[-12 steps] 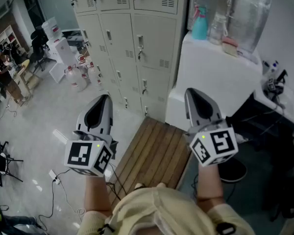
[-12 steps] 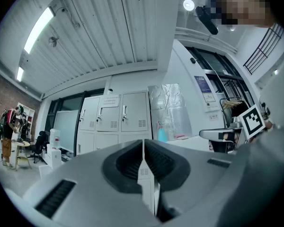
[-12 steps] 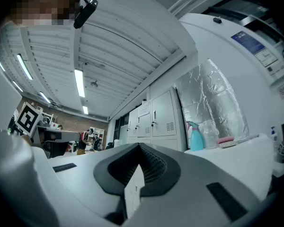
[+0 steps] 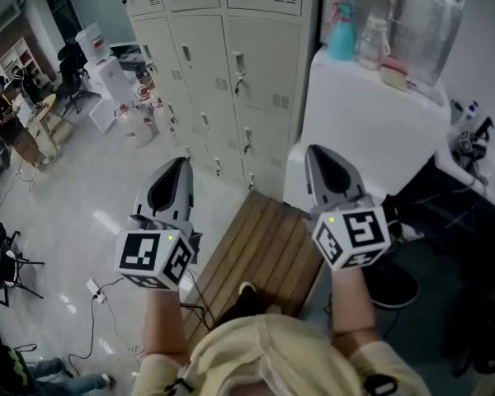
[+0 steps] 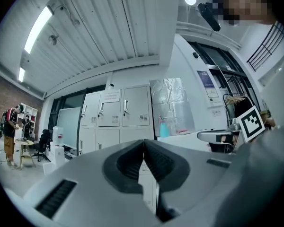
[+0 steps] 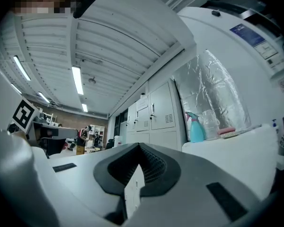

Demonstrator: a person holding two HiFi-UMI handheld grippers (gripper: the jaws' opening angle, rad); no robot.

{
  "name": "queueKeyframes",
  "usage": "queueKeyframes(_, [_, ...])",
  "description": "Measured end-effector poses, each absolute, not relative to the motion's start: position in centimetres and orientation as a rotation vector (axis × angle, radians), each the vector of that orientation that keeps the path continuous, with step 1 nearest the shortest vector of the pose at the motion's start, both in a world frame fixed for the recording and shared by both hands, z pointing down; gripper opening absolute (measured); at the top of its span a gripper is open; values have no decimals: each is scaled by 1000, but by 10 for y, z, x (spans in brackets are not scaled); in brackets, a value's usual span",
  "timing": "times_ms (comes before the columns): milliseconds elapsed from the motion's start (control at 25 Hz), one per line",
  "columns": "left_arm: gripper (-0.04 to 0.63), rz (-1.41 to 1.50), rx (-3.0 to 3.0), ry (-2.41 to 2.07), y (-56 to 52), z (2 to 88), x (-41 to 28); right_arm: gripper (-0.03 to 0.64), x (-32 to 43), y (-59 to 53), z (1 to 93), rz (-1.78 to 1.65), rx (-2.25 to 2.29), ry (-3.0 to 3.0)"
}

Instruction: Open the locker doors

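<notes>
Entry: lockers (image 4: 260, 64), the task's thing. Change: against half a second back, the bank sits lower in my head view and a shoe (image 4: 246, 294) now shows on the bench's (image 4: 268, 238) near end. I read that as a step toward the lockers. It is approach only: no door is touched, and all doors I see are closed. Place: on the floor past the bench's far end, against the left side of a white cabinet (image 4: 371, 130). Facing: the fronts look toward me and the open room. The row runs off to the upper left. Each door's long axis is upright, with a latch (image 4: 239, 63) near its left edge, so I judge the hinges are on the right. Left gripper (image 4: 179, 165): jaws closed together, empty, well short of the lockers. Right gripper (image 4: 315, 153): likewise closed and empty.
</notes>
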State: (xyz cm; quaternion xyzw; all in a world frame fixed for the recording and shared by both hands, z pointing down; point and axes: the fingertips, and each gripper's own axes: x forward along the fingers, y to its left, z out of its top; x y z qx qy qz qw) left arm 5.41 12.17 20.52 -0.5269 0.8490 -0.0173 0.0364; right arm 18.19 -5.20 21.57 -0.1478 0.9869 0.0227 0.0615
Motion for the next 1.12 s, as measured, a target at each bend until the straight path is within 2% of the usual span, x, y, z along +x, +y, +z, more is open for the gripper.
queueKeyframes(400, [6, -15, -1669, 2576, 79, 218, 6, 5, 132, -79, 220, 94, -441, 3010])
queueKeyframes(1120, [6, -138, -1665, 2526, 39, 206, -111, 6, -17, -108, 191, 152, -312, 3013])
